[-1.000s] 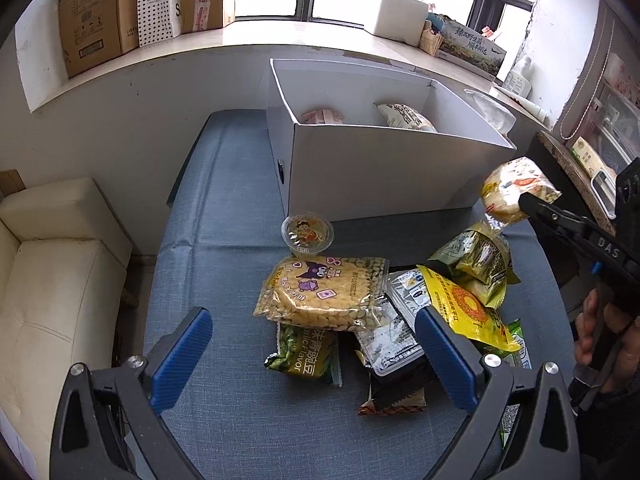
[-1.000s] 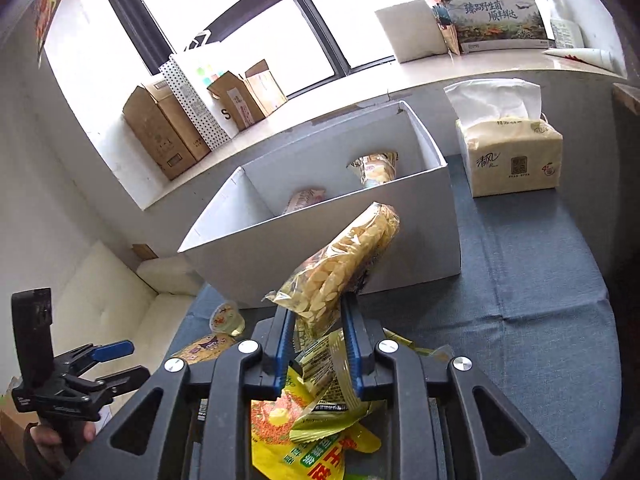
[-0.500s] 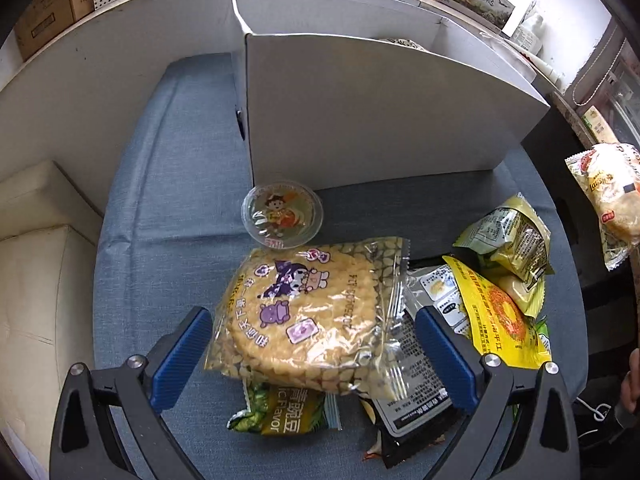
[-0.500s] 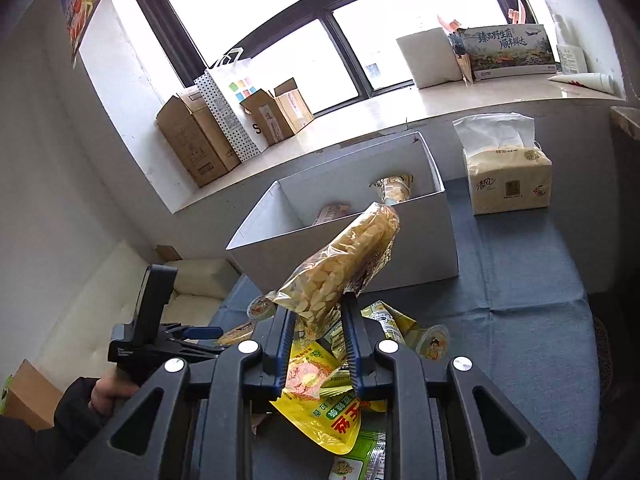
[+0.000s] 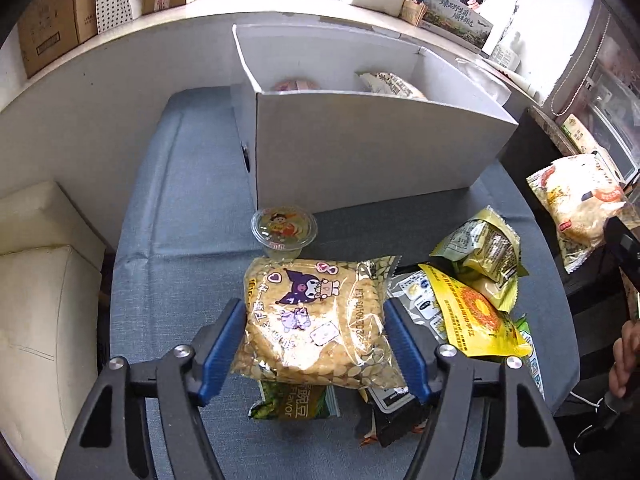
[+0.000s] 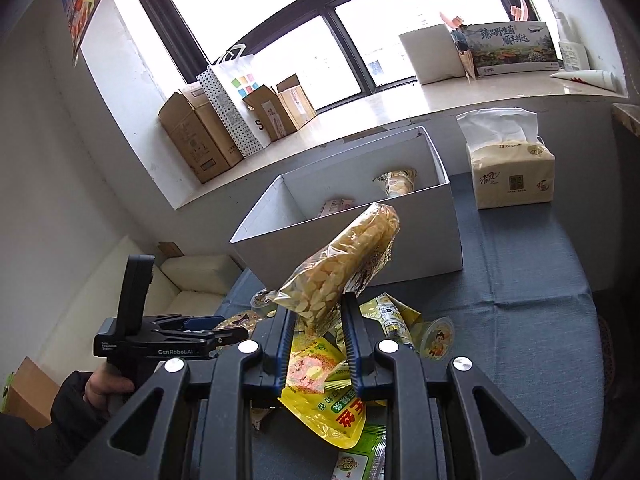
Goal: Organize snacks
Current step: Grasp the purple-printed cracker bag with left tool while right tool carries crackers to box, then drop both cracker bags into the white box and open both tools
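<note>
Left wrist view: the left gripper has its blue pads against both side edges of the cartoon-printed bean bag, pinching it across its width; the bag lies on top of the snack pile, over a green packet and a dark packet. Just right of it lie a yellow sunflower-print packet and, beyond that, a crumpled green-yellow packet. Just past the bean bag a jelly cup stands on the blue tablecloth, near the front wall of the white cardboard box. Two packets already lie inside the box, against its far wall.

Right wrist view: the right gripper is pressed onto the lower end of a clear bag of pale chips, holding it tilted up in the air above the pile, short of the box. A second jelly cup lies to the right, a tissue pack beside the box, and cardboard cartons on the windowsill.
</note>
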Demonstrator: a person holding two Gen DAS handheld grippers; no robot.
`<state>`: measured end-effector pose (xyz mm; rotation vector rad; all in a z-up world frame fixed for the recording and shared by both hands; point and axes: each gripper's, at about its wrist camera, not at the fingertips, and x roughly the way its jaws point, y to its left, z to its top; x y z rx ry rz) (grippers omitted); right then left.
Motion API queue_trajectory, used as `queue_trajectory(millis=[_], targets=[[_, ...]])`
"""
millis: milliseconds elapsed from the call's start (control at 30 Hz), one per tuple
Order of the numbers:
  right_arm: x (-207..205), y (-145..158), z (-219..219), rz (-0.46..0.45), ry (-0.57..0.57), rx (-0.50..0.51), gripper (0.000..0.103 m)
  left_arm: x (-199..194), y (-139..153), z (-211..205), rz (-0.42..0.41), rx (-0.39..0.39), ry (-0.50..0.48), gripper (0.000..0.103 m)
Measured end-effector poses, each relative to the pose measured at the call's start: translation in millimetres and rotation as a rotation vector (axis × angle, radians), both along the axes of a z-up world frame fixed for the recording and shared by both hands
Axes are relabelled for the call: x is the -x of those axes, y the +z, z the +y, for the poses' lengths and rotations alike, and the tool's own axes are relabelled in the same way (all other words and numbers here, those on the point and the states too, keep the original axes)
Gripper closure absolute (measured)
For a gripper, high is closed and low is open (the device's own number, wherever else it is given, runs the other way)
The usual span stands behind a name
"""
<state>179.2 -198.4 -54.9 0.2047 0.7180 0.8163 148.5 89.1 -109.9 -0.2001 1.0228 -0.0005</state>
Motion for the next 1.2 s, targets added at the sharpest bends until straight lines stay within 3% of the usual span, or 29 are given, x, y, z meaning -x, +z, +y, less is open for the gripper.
queue_trajectory(millis=[367, 700, 833, 1000, 1067, 1100, 1133, 1167, 1200], targets=[[0, 15, 7, -0.036, 0.034, -0.002, 0.078, 24, 91, -10, -0.22, -0.05, -0.001, 0.028], [-56, 76, 27, -0.136, 0.067, 0.012, 0.078, -44, 153, -10, -0.343, -0.074, -0.042, 0.028], [-109, 84, 46, -0.112, 0.071, 0.066, 0.078, -96, 155, -2, -0.331, -0.081, -0.018, 0.028], [-170, 64, 72, -0.085, 0.097, 0.268, 0.078, -152, 129, 9, -0.268, -0.1, 0.005, 0.028], [-186, 51, 81, -0.088, 0.106, 0.37, 0.078, -169, 113, 10, -0.223, -0.12, 0.008, 0.026], [-191, 45, 85, -0.098, 0.099, 0.426, 0.077, -176, 104, 11, -0.193, -0.118, 0.008, 0.015], [-194, 40, 88, -0.117, 0.084, 0.476, 0.063, -181, 97, 11, -0.168, -0.119, 0.006, 0.002], [-196, 36, 89, -0.134, 0.072, 0.525, 0.029, -183, 91, 11, -0.16, -0.117, 0.006, 0.0], [-196, 34, 89, -0.149, 0.062, 0.551, 0.014, -182, 88, 11, -0.156, -0.112, 0.002, 0.0]])
